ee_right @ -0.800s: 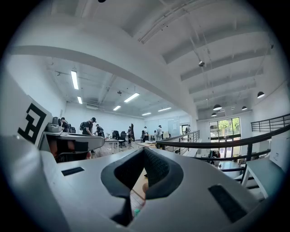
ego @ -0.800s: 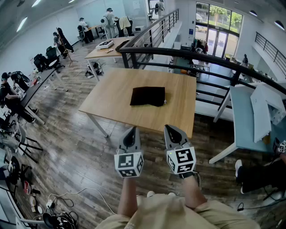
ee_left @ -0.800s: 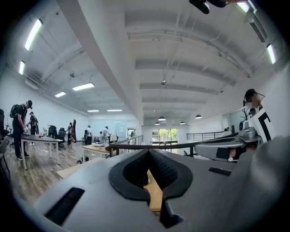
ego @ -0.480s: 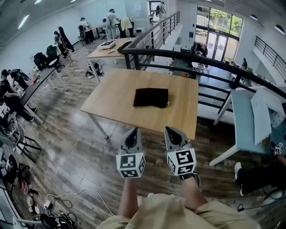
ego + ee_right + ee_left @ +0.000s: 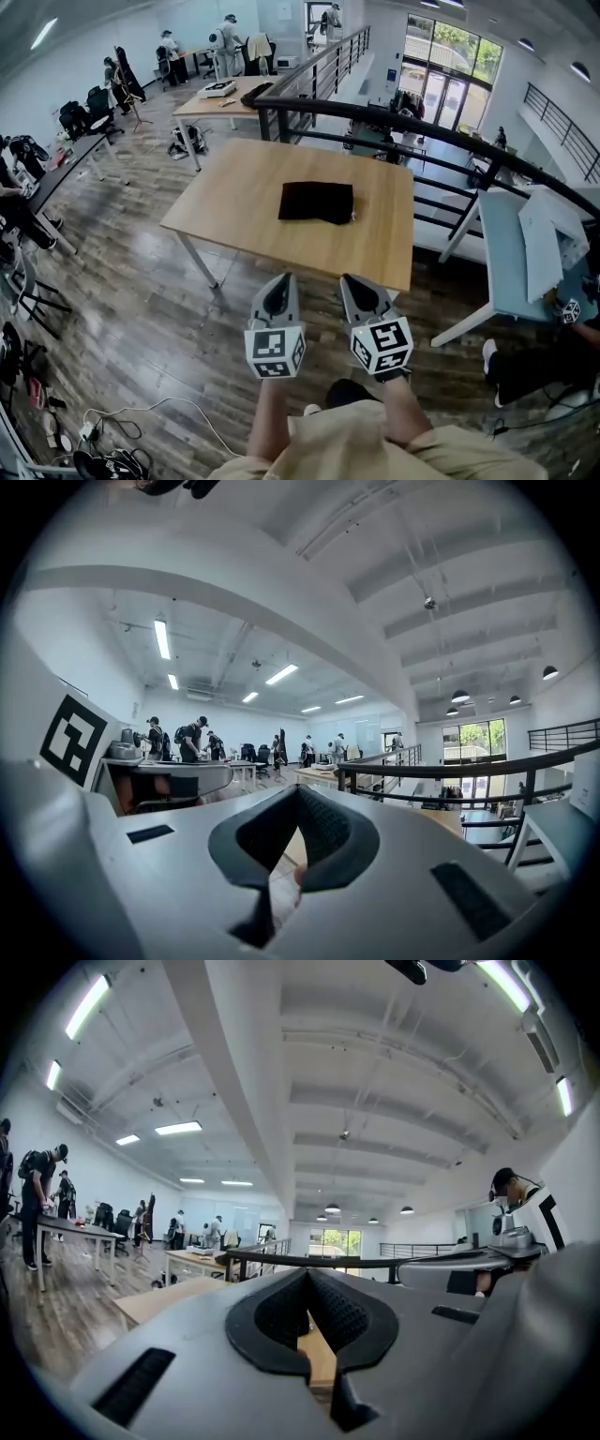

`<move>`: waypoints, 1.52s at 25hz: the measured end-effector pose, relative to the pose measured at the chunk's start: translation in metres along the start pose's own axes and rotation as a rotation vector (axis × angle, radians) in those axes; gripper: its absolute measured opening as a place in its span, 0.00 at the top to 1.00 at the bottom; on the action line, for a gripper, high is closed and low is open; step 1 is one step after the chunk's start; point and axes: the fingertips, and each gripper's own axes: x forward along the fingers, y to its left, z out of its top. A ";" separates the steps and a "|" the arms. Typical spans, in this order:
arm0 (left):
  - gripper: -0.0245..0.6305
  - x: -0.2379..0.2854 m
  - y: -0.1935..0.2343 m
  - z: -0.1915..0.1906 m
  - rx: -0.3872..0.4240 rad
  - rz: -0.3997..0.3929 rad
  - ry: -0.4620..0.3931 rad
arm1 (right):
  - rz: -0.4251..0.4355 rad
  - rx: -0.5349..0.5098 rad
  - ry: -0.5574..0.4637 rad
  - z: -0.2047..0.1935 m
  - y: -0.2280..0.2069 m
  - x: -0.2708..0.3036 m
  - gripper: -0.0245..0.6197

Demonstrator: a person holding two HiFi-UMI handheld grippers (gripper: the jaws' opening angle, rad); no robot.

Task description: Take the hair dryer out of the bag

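Note:
A flat black bag (image 5: pixel 316 202) lies in the middle of a wooden table (image 5: pixel 225 206) in the head view. No hair dryer shows outside it. My left gripper (image 5: pixel 277 287) and right gripper (image 5: pixel 357 283) are held side by side, level, over the floor just short of the table's near edge, well apart from the bag. Both are shut with nothing in them. In the left gripper view the dark pads (image 5: pixel 281 1312) meet, with a strip of tabletop behind them. The right gripper view shows its pads (image 5: pixel 323 832) closed too.
A dark railing (image 5: pixel 422 131) runs behind the table. A light blue table (image 5: pixel 506 262) stands at the right and another wooden table (image 5: pixel 225 98) further back. People work at desks at the left and rear. Cables (image 5: pixel 122 422) lie on the floor at lower left.
The head view has shifted a little and the table sits slightly nearer. Both grippers stay side by side and shut.

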 end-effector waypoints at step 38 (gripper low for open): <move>0.95 0.442 0.027 -0.013 0.073 -0.076 0.124 | 0.007 0.090 -0.049 0.006 -0.290 0.301 0.95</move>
